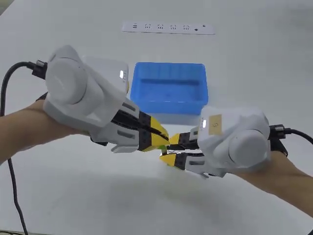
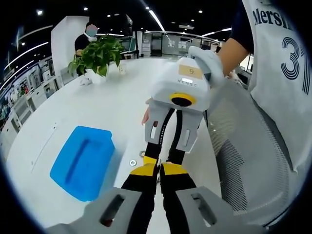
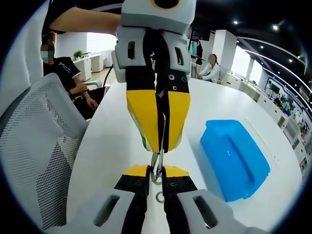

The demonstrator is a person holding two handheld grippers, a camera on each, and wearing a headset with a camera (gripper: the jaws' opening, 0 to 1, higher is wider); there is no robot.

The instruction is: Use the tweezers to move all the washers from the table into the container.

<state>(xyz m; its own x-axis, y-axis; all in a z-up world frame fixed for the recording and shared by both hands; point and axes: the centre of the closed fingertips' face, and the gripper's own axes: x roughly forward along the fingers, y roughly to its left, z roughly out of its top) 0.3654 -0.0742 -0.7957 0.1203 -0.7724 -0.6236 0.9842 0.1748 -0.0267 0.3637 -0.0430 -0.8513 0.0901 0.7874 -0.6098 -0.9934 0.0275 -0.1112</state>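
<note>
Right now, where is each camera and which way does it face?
Head view: headset, looking down at left tool, right tool, container; forearms show.
Left gripper view: rides left tool, faces right tool; own jaws, torso.
Right gripper view: rides right tool, faces left tool holding tweezers; own jaws, arm.
Shared: both gripper views show container and washer.

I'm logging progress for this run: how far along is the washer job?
Nothing looks done: the blue container seems empty. In hand: the tweezers sit between the left gripper and right gripper, both closed on them. Left: a washer lies on the table, unpicked.
</note>
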